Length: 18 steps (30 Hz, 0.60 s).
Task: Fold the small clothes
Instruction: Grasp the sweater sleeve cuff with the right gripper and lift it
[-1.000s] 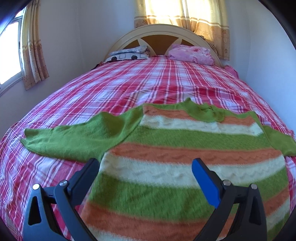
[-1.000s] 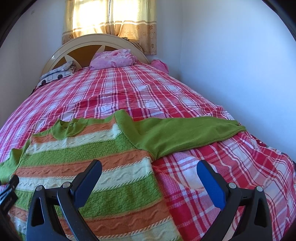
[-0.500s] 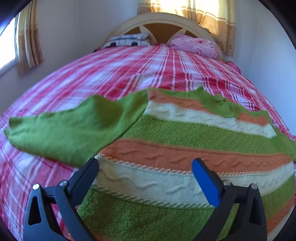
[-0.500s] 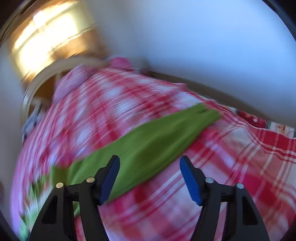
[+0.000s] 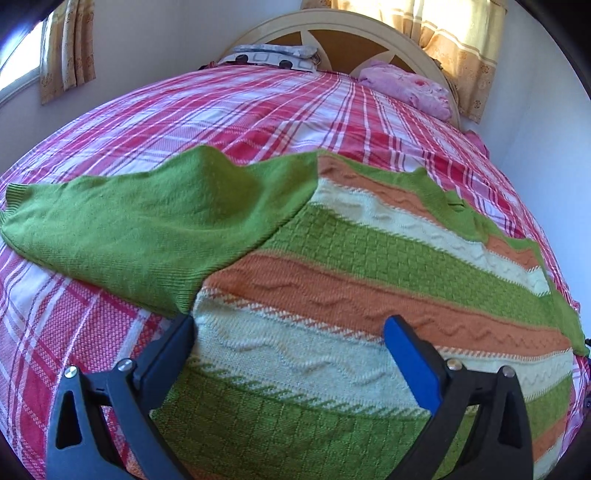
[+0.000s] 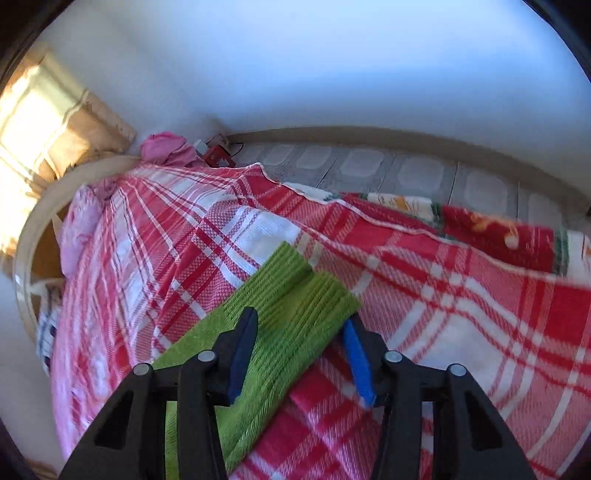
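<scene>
A: Where's the sweater (image 5: 369,266)?
B: Flat on the plaid bedspread (image 5: 221,110), its body between the left gripper (image 5: 288,332)'s wide-spread fingers.
A: And the right gripper (image 6: 301,350)?
B: Fingers partly apart, straddling the green sleeve cuff (image 6: 295,295) toward 12 o'clock.

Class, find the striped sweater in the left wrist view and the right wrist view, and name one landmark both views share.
Left wrist: the striped sweater fills the centre and right, one green sleeve spread left.
Right wrist: only its other green sleeve shows, lower centre, between the right gripper fingers.
Shared landmark: the cream headboard.
</scene>
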Each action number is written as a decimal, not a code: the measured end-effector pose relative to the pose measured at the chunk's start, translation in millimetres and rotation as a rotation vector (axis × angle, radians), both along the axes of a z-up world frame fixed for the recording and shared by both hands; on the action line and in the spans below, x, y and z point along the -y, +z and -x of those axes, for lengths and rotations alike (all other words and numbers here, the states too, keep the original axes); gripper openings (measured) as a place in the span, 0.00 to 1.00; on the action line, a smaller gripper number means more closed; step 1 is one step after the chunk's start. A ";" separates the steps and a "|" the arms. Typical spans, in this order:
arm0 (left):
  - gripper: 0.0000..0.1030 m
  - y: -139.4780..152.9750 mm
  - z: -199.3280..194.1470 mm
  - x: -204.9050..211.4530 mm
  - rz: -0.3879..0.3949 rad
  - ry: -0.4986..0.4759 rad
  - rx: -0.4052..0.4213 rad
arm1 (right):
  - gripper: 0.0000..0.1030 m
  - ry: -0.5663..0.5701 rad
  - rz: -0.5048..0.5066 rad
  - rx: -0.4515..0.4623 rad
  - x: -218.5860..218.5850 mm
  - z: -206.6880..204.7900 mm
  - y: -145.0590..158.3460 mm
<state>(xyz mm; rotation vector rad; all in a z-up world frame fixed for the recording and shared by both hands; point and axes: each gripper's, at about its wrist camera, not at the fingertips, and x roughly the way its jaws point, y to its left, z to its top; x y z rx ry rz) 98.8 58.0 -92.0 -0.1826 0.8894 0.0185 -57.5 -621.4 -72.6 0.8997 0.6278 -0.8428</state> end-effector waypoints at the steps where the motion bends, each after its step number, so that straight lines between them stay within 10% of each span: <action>1: 1.00 0.0 -0.3 0.2 -0.001 0.000 -0.001 | 0.12 0.012 0.014 -0.015 -0.6 -2.2 0.0; 11: 1.00 0.7 -1.3 -0.6 0.002 0.000 0.005 | 0.08 0.125 0.234 -0.015 -56.0 -7.1 69.0; 18: 1.00 20.0 18.4 0.1 -0.009 -0.021 0.083 | 0.07 0.490 0.422 0.029 -211.2 -68.0 145.1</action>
